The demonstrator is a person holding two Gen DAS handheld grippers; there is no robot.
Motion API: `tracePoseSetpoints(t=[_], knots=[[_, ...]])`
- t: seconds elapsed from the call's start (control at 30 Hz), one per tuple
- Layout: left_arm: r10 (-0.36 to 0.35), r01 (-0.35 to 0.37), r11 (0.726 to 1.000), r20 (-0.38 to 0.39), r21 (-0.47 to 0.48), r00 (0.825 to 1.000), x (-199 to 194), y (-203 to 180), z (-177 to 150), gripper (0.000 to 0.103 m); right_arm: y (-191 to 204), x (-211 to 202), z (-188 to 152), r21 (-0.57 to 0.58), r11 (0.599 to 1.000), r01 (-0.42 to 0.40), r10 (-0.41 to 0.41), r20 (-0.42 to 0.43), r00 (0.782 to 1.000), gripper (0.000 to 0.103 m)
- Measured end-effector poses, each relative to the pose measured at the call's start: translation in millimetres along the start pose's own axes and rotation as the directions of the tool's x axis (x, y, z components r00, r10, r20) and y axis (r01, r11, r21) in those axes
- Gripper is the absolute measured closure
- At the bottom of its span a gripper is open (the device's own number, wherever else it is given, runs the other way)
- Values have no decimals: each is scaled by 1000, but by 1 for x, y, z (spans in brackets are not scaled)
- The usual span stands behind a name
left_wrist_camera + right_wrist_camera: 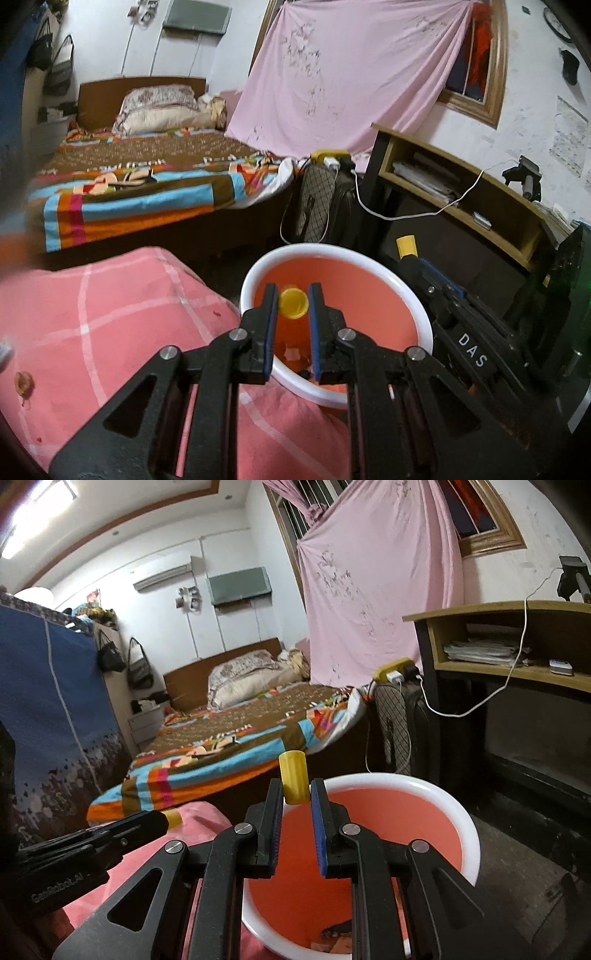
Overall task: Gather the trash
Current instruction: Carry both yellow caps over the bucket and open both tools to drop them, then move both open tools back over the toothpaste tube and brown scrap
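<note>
A bedroom with a bed (140, 184) in a bright patterned cover and a pink sheet (351, 74) hung over the window lies behind a pink checked cushion (110, 314) and a pink bin (424, 325) with a white rim. The left gripper (293, 302) is clamped on a yellow cap (293, 303) above the bin's mouth. The right gripper (295, 794) pinches an upright yellow tube (293, 775) at the bin's near rim; scraps at the bin's bottom are too dark to identify.

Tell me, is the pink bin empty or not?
Not empty: scraps lie at the bottom of the pink bin, seen in both views.
</note>
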State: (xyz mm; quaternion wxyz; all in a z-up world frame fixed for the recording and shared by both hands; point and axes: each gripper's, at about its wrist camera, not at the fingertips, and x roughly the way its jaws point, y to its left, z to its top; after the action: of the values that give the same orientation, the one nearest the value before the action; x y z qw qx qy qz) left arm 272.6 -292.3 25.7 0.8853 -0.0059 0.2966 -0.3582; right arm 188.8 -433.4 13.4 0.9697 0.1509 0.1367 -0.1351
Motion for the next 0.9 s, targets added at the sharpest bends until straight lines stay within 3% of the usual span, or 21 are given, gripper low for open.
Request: tracePoseSetpoints(t=[0.37, 0.9], knots=[[-46, 43, 998, -88, -45, 995, 23, -3, -5, 103, -11, 10, -4, 20, 999, 25, -24, -58, 998, 89], [-84, 74, 992, -100, -99, 991, 28, -1, -4, 100, -12, 13, -5, 25, 999, 31, -29, -78, 997, 89]])
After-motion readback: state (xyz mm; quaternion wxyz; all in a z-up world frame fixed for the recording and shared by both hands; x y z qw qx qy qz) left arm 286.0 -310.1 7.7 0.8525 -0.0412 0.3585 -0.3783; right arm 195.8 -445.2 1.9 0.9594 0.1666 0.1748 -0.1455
